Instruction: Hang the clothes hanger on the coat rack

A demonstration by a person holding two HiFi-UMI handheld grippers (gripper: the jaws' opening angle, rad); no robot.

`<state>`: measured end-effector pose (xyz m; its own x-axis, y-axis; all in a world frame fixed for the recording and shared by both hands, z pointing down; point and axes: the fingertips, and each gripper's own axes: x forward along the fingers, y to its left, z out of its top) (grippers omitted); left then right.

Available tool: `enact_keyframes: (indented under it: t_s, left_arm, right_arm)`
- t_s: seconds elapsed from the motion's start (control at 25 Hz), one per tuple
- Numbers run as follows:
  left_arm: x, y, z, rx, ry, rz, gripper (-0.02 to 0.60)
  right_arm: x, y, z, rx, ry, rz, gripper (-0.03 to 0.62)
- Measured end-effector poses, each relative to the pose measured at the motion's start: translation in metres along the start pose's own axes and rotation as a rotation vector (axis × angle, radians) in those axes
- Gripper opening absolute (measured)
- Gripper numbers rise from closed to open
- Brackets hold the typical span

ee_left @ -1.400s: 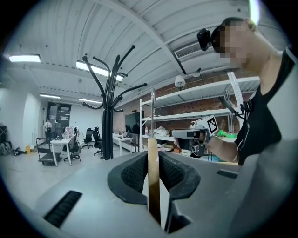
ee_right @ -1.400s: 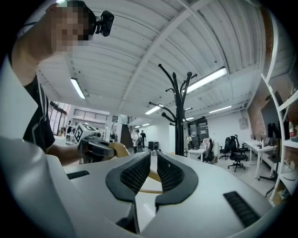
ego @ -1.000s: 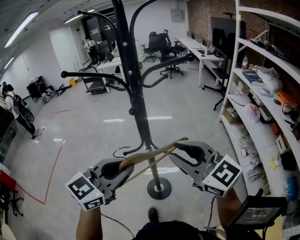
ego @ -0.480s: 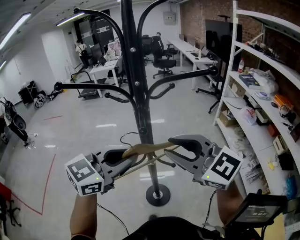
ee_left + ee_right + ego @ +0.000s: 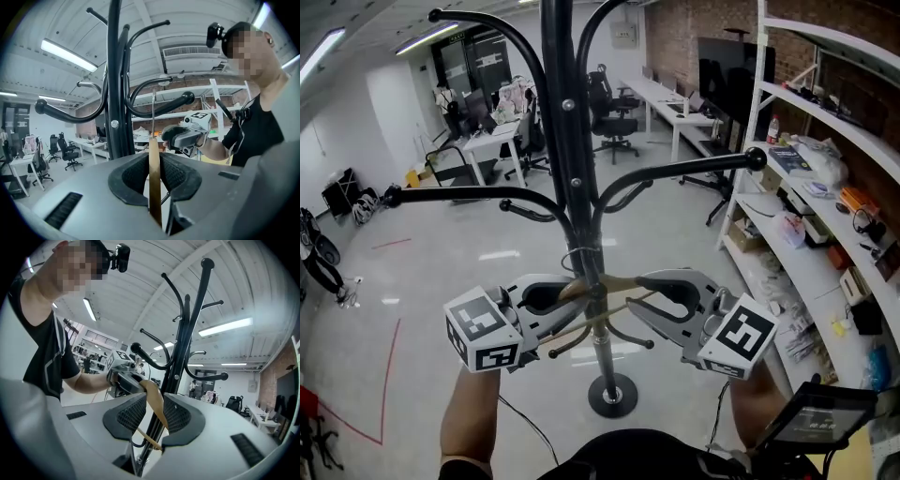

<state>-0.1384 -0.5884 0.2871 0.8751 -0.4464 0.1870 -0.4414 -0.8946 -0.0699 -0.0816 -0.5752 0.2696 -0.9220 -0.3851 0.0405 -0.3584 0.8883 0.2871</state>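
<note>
The wooden clothes hanger (image 5: 630, 281) lay crosswise, close against the coat rack's pole (image 5: 567, 141) and below its curved arms. The left gripper (image 5: 570, 302) pinched one end and the right gripper (image 5: 636, 298) pinched the other, facing each other from either side of that pole. Cluttered shelving (image 5: 825, 220) stood right of the rack.

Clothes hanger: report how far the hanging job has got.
Done: the wooden hanger is lifted and right at the coat rack pole. In hand: the left claw and the right claw each clamp one end, with the wire hook beside the pole. Left: the hook does not look seated on an arm yet; set it there, then release.
</note>
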Motion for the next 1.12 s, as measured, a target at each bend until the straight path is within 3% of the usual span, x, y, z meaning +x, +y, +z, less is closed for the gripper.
enact_keyframes:
  t_s: [0.44, 0.92, 1.12]
  left_arm:
    - [0.022, 0.014, -0.020, 0.006, 0.064, -0.034, 0.052]
    - [0.018, 0.012, -0.023, -0.030, 0.017, -0.073, 0.052]
    - [0.020, 0.014, -0.022, -0.018, -0.020, -0.043, 0.052]
  right_arm:
    - [0.006, -0.015, -0.016, 0.046, 0.012, -0.026, 0.097]
    - [0.008, -0.018, -0.022, 0.083, 0.006, -0.026, 0.097]
    - [0.004, -0.018, -0.021, 0.090, 0.000, -0.024, 0.097]
